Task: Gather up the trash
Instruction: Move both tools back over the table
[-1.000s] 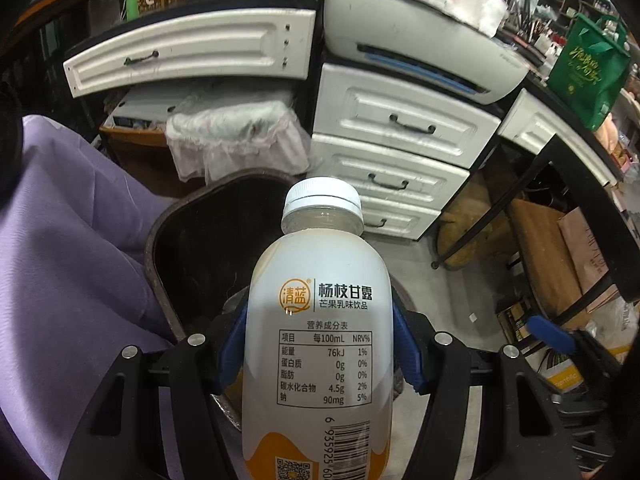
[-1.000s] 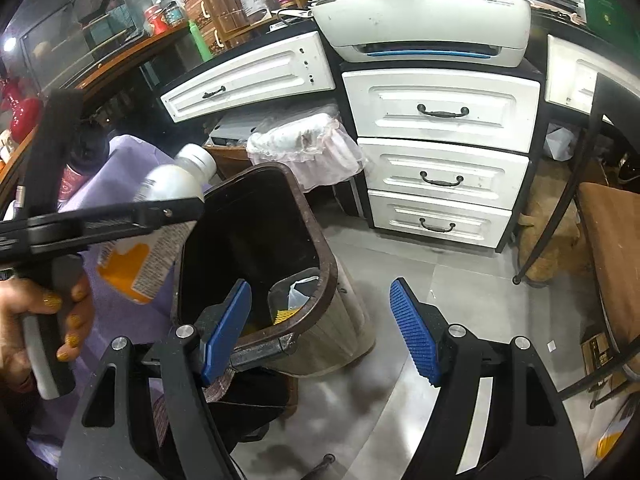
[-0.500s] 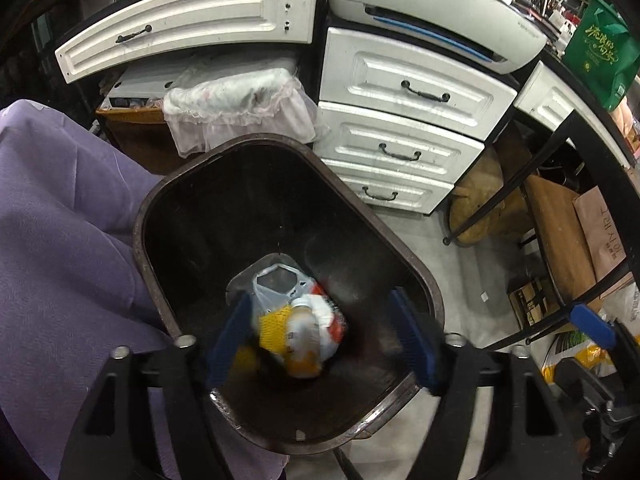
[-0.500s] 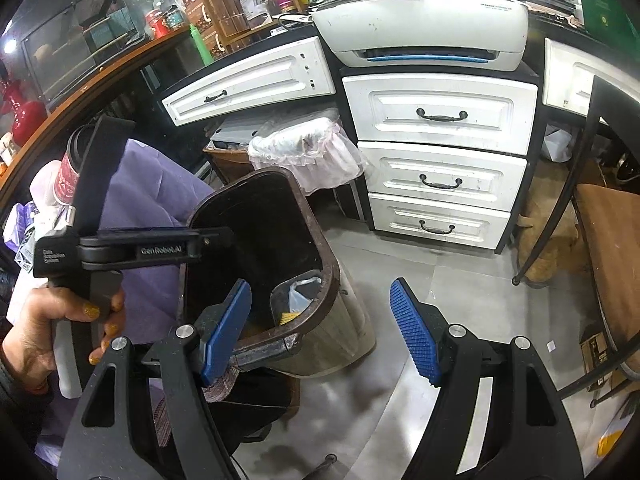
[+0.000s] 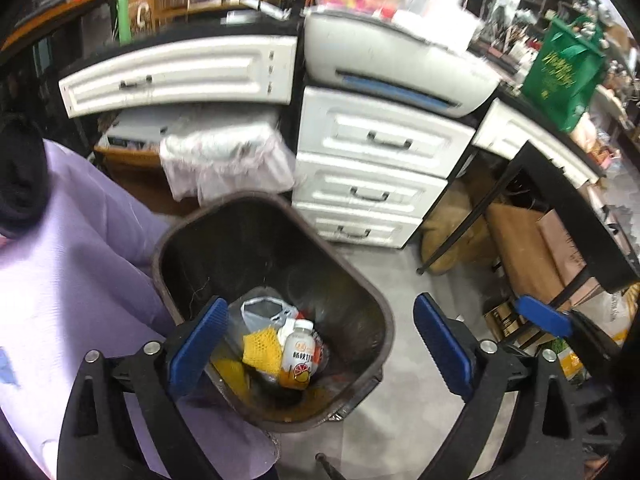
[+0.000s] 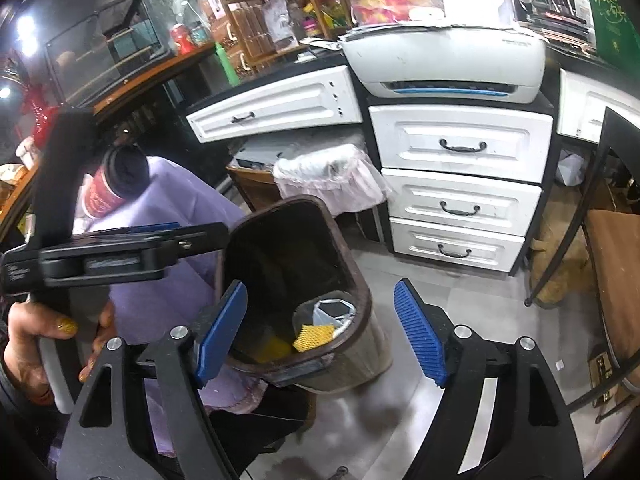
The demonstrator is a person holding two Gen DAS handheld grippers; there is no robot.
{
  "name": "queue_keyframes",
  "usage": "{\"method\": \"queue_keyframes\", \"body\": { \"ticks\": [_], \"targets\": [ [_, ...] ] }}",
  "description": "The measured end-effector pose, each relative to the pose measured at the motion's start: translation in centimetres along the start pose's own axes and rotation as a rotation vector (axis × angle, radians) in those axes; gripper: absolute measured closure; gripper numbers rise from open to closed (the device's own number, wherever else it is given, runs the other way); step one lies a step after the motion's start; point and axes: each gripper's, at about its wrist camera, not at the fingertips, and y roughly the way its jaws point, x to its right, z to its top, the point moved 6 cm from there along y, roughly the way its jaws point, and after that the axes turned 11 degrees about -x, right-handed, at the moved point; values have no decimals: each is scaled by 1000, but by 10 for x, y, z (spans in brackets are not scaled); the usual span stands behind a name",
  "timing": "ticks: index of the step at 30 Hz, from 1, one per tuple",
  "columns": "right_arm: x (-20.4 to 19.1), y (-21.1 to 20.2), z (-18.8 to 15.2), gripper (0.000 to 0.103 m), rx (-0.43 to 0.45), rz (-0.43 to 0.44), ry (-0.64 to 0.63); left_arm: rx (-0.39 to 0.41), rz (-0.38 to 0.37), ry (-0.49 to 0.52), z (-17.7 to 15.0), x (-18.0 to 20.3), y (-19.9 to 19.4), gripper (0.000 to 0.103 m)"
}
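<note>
**Two empty claws above a tilted bin: hazards noted**

Two claws stand wide with nothing between their pads. The left gripper (image 5: 320, 346), whose jaws have just been opening, hangs over the brown bin (image 5: 384, 320). The drink bottle (image 5: 298, 354) lies at the bottom of that bin, resting against a yellow foam net (image 5: 260, 346) and a plastic bag (image 5: 262, 310). The right gripper (image 6: 320, 332) hovers beside the bin's rim, its left pad very near the edge.

Risks, as judged: the bin looks tilted against the purple cloth (image 5: 72, 280), so a knock from either claw could tip it and spill the contents onto the floor (image 5: 408, 432). The two tools sit close together and could collide on withdrawal. Clutter near the white drawers (image 5: 376, 168) leaves little room to swing.
</note>
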Motion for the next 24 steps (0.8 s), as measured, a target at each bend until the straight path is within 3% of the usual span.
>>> {"method": "queue_keyframes", "body": {
  "ticks": [7, 15, 19, 24],
  "targets": [
    [-31, -10, 6, 27, 19, 50, -52, 97, -26, 30, -24, -3, -58, 8],
    [-85, -8, 8, 26, 7, 106, -152, 173, 17, -4, -53, -40, -109, 8],
    [-117, -7, 9, 26, -4, 145, -208, 220, 87, -104, -68, -84, -136, 8],
    [-161, -2, 6, 26, -21, 184, -278, 289, 245, -245, -89, -146, -177, 8]
  ]
}}
